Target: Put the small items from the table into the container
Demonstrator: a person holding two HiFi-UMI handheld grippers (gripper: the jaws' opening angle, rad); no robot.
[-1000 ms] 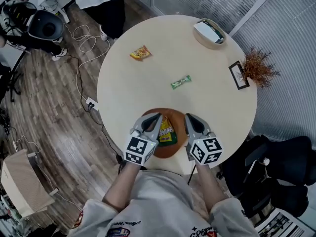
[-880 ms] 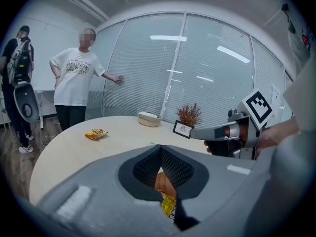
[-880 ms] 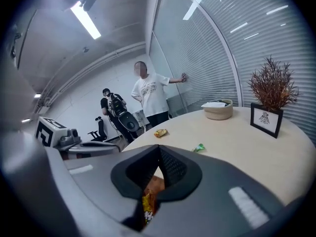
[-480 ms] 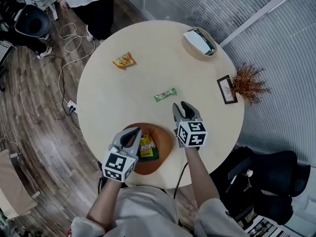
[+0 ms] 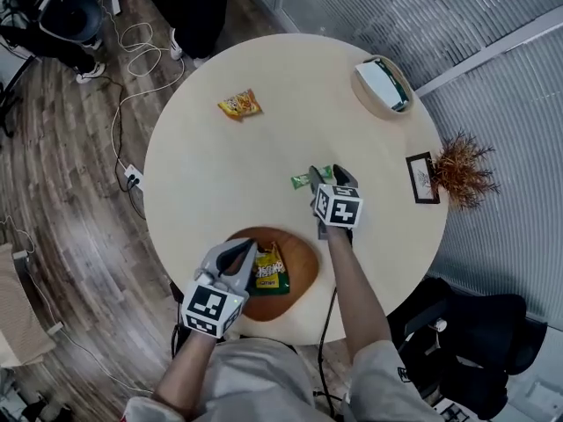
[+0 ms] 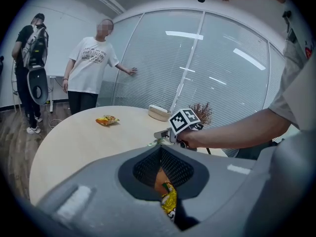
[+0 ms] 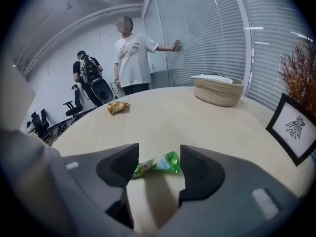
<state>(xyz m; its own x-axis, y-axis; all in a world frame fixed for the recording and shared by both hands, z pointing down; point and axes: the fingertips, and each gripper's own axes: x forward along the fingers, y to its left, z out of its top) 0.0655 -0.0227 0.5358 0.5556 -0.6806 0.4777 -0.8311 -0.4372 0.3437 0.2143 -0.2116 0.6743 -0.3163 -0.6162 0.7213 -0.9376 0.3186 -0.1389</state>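
Brown bowl (image 5: 304, 255) sits near on the worktop (image 5: 237, 174), a yellow packet (image 5: 270, 271) inside; my left gripper (image 5: 239, 251) is closed over its left rim. Farther out, my right gripper (image 5: 327, 176) is opening its jaws astride the green packet (image 5: 303, 181), not pressing it. An orange packet (image 5: 239, 105) lies far left.

The round pale table (image 5: 264, 161) carries an orange snack packet (image 5: 239, 105) at its far side, a green wrapper (image 5: 303, 180) near the middle, a brown container (image 5: 304, 269) by the near edge, and a woven basket (image 5: 368, 92), picture frame (image 5: 421, 178) and dried plant (image 5: 464, 167) along its right rim.
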